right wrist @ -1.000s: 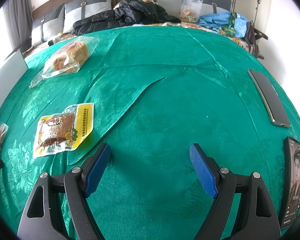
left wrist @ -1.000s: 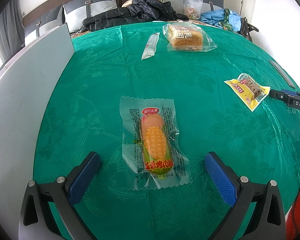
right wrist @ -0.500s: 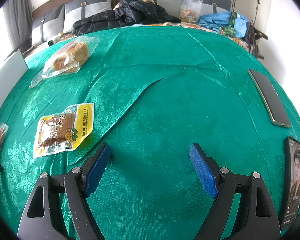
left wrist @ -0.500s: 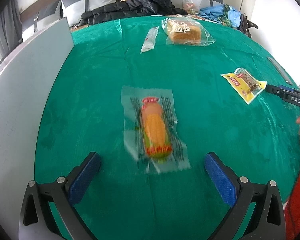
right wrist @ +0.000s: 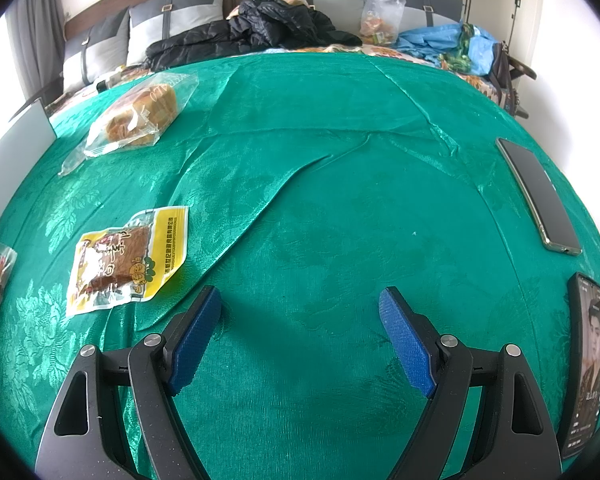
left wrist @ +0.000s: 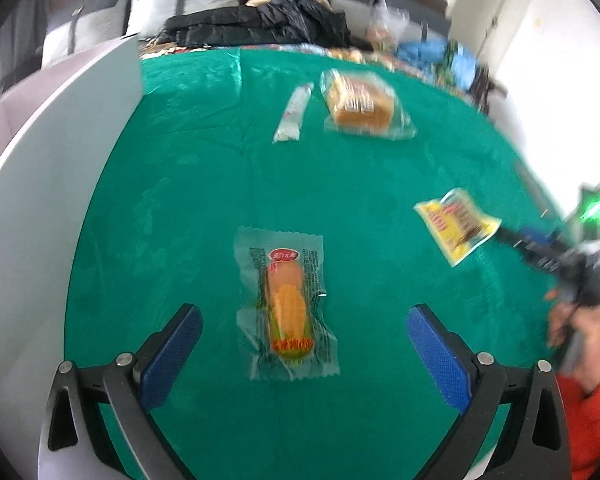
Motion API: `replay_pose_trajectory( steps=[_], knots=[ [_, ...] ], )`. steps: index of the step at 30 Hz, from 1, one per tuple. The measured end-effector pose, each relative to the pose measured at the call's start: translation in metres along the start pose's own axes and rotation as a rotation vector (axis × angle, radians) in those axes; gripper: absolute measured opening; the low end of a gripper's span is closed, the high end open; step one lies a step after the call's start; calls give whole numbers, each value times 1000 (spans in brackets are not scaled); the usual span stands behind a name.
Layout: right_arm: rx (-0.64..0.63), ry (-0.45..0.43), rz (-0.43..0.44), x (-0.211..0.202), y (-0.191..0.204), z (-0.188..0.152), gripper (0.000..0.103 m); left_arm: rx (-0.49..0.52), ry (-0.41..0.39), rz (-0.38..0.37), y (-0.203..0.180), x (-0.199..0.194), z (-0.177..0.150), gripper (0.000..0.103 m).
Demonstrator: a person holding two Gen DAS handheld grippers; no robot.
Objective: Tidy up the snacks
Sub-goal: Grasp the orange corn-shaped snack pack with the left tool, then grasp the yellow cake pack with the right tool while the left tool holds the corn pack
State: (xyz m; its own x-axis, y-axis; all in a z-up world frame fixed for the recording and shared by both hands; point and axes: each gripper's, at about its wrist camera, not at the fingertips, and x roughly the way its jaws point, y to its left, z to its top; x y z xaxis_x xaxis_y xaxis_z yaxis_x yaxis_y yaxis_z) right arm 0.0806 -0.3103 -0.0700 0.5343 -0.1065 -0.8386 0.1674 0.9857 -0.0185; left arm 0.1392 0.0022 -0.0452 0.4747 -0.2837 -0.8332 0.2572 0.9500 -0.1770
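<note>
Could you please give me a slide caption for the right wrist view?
Open right gripper above green cloth, yellow snack packet to its left.

Not much readable here tbh. The bread bag point(right wrist: 136, 120) has pale letters on the clear plastic, looks like "TOP" something, the rest I can't make out. The yellow packet point(right wrist: 128, 258) has big Chinese characters on the front and a column of small ones down its yellow edge, too small to read. The corn sausage pack point(left wrist: 286, 304) has a red oval logo and red print, all blurred
</note>
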Motion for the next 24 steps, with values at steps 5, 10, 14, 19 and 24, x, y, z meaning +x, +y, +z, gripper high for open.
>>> replay_pose_trajectory(
  steps=[5,10,14,19,24],
  knots=[
    [1,0,1,0,0,0,84,50,32,130,-9,28,4,62],
    [1,0,2,0,0,0,84,41,-4,96,-7,19,0,40],
    [46,-16,72,-7,-5,-1,82,23,-42,83,0,-4,-18,39],
    [230,81,285,-20,-6,2,83,-13,-73,40,10,-24,-37,27],
    [209,206,325,-4,47,31,83,-49,-89,-2,13,-27,-36,24]
  ],
)
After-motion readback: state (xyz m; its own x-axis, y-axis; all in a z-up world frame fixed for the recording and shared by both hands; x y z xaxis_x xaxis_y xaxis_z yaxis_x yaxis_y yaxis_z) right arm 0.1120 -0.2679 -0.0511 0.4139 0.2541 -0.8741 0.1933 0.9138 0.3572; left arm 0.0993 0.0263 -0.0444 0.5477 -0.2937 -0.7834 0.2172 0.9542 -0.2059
